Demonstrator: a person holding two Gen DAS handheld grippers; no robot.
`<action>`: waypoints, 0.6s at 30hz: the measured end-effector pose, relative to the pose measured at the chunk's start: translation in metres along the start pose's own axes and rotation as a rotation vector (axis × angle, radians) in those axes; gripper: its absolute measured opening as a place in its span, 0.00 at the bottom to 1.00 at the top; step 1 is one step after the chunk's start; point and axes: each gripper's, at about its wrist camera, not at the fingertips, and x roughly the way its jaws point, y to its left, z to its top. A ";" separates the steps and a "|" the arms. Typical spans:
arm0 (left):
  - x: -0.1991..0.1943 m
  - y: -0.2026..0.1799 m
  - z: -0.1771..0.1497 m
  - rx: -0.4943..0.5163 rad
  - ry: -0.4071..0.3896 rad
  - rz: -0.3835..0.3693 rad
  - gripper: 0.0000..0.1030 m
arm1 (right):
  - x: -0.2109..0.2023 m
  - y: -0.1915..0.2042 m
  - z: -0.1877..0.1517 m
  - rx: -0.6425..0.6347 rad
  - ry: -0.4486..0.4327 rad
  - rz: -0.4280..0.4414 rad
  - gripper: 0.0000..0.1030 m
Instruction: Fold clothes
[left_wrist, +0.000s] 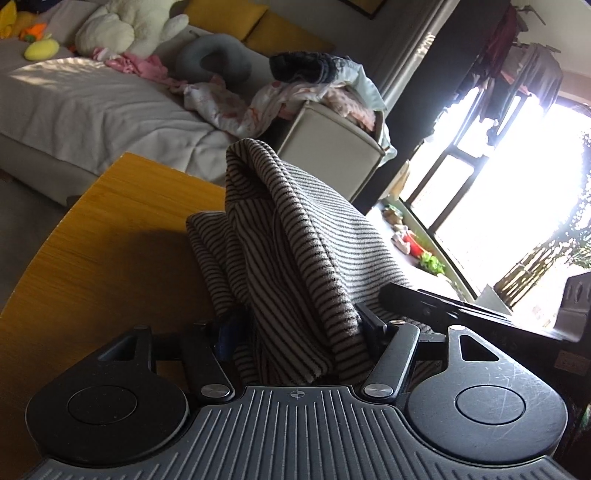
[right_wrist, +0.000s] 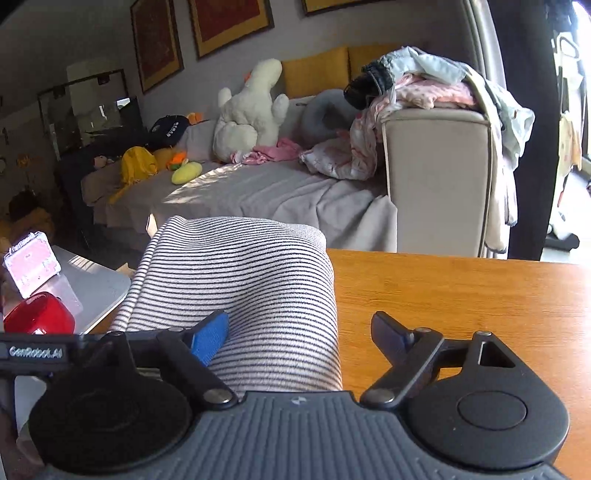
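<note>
While both of my hand-held grippers hover low over the wooden table (right_wrist: 461, 295), the striped garment (left_wrist: 295, 251) lies bunched on its surface and rises in a peaked fold between the two tools. My left gripper (left_wrist: 299, 325) has a thick roll of the striped cloth lying between its fingers (left_wrist: 373, 325); the fabric fills the gap and hides the left pad, so I cannot tell whether the pads press on it. My right gripper (right_wrist: 299, 336) stands spread: its blue-padded left finger (right_wrist: 210, 339) lies against the near slope of the garment, and its right finger sits apart from the cloth over bare wood. Beyond the far edge of the table stands a sofa (right_wrist: 258, 192) draped in a grey cover, bearing a white plush toy (right_wrist: 251, 114), a grey neck pillow (left_wrist: 214, 59) and yellow cushions (right_wrist: 317, 70). More clothes (right_wrist: 436, 88) are piled on the sofa's armrest, behind the table. To the left of the table, in the right wrist view, a red object (right_wrist: 40, 314) and a pink box (right_wrist: 31, 264) rest on a pale lower surface. A bright window (left_wrist: 517, 177) lies to the right of the table in the left wrist view.
</note>
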 end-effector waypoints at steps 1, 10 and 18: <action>-0.002 0.000 -0.001 -0.004 -0.005 0.002 0.66 | -0.010 0.001 -0.004 -0.014 -0.015 0.001 0.84; -0.007 -0.002 -0.006 -0.029 -0.013 -0.014 0.62 | -0.022 -0.028 -0.029 0.248 0.145 0.140 0.84; -0.001 0.004 -0.005 -0.026 -0.005 -0.032 0.62 | -0.019 -0.019 -0.013 0.234 0.065 0.194 0.73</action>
